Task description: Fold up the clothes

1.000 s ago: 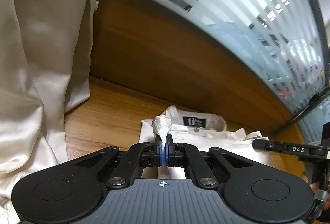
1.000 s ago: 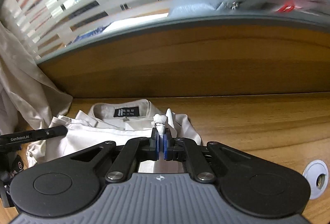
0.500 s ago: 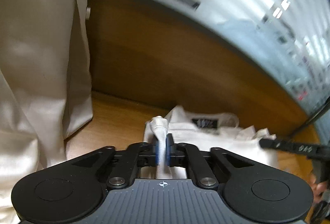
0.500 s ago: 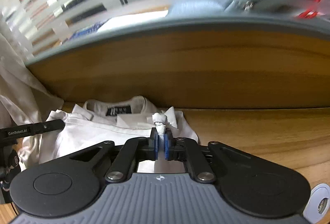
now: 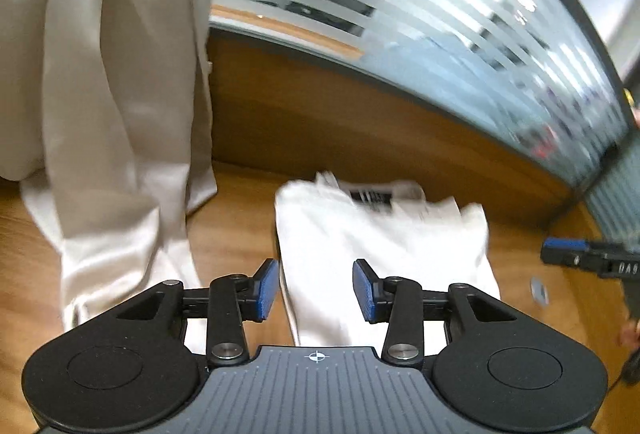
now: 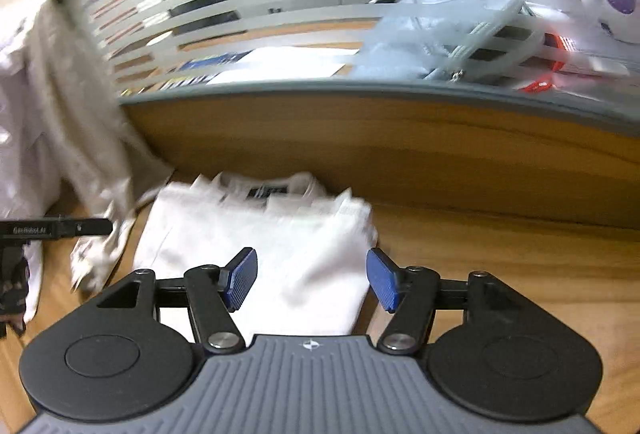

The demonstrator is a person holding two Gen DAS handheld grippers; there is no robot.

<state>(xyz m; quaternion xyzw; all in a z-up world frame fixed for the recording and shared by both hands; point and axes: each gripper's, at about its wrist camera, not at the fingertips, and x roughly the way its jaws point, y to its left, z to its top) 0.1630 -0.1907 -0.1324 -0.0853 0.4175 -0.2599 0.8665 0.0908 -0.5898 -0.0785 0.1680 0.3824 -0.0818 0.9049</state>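
A folded white shirt (image 5: 380, 238) lies on the wooden desk (image 5: 236, 218), collar and black neck label (image 5: 370, 199) at the far end against the wooden back panel (image 6: 400, 142). The left gripper (image 5: 315, 290) and right gripper (image 6: 312, 280) hang over its near end, jaws opening, nothing pinched between them. A cream garment (image 5: 120, 114) hangs at the left.

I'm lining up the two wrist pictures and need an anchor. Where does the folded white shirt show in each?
Left wrist: folded white shirt at lower centre, beyond the opening, empty left gripper.
Right wrist: shirt lower centre-left, beyond the opening, empty right gripper.
Shared landmark: black collar label, at the shirt's far edge.
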